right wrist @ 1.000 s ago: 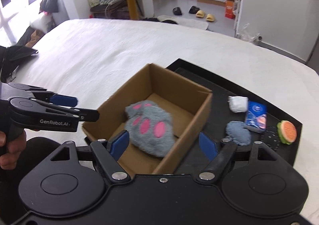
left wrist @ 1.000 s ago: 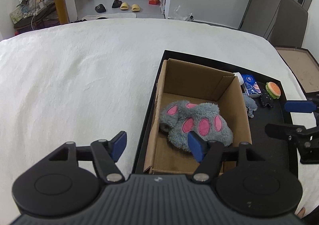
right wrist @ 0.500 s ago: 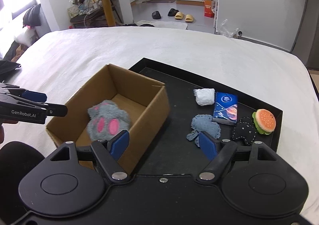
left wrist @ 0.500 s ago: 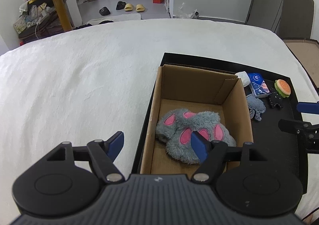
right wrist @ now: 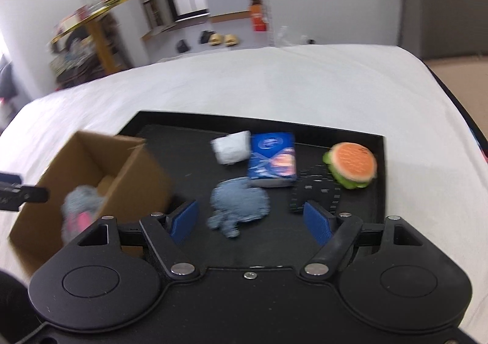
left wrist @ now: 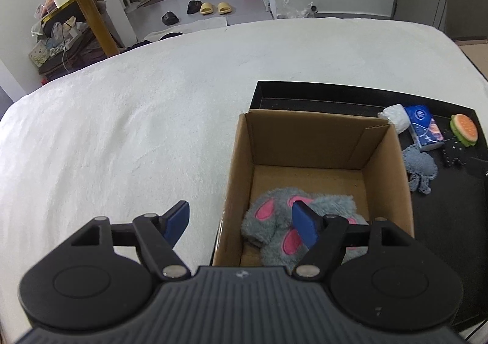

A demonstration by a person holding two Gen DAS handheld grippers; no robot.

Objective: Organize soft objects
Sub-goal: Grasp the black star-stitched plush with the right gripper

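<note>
With the grey plush paw (left wrist: 292, 222) already in the cardboard box (left wrist: 311, 142), the right tool (right wrist: 251, 219), released and empty, should settle squarely over what looks, through blur, like the blue-grey knitted toy (right wrist: 239, 202) on the black tray (right wrist: 189, 173) before closing, while the left tool (left wrist: 241, 222) waits released.

Paw plush (left wrist: 292, 222): grey fur, pink pads, lying inside the open cardboard box (left wrist: 308, 142).
Loose items: blue-grey knitted piece (right wrist: 239, 205), white roll (right wrist: 230, 147), burger plush (right wrist: 350, 165), lying on black tray (right wrist: 195, 173).

matt cardboard box (left wrist: 311, 142) w/ fuzzy plush toy (left wrist: 274, 219)
</note>
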